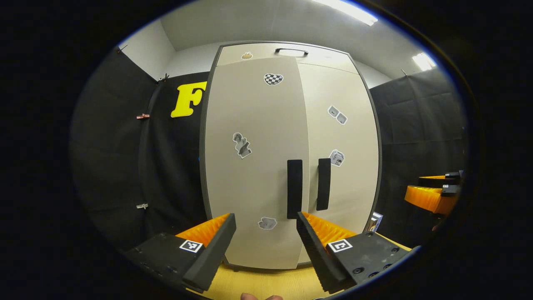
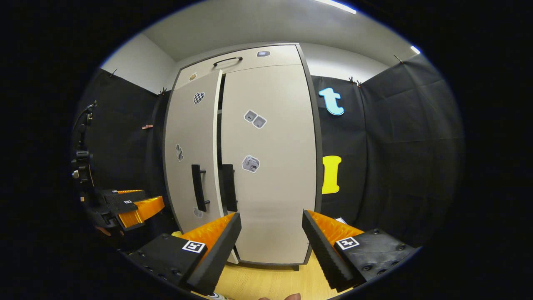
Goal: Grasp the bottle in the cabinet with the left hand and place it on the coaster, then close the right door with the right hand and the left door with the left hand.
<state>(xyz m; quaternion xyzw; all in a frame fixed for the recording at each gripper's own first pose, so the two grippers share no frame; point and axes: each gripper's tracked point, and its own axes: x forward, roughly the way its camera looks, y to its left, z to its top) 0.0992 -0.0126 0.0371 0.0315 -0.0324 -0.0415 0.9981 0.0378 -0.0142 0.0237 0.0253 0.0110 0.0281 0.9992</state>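
Note:
The tall beige cabinet (image 1: 258, 137) stands straight ahead on a light wooden table (image 1: 266, 283). Its left door (image 2: 189, 137) hangs slightly ajar, with a dark gap along its inner edge. The right door (image 2: 270, 166) sits flush and shut. Each door carries a black vertical handle (image 1: 294, 188) (image 1: 323, 183). My left gripper (image 1: 265, 218) is open, close in front of the left door, touching nothing. My right gripper (image 2: 271, 216) is open before the right door. The bottle and coaster cannot be made out, apart from a small white-green object (image 2: 216, 296) at the bottom edge.
The right gripper (image 1: 433, 193) appears far right in the left gripper view, and the left gripper (image 2: 129, 206) at the left in the right gripper view. A small card or box (image 1: 376, 221) leans beside the cabinet's right foot. Black cloth walls enclose both sides.

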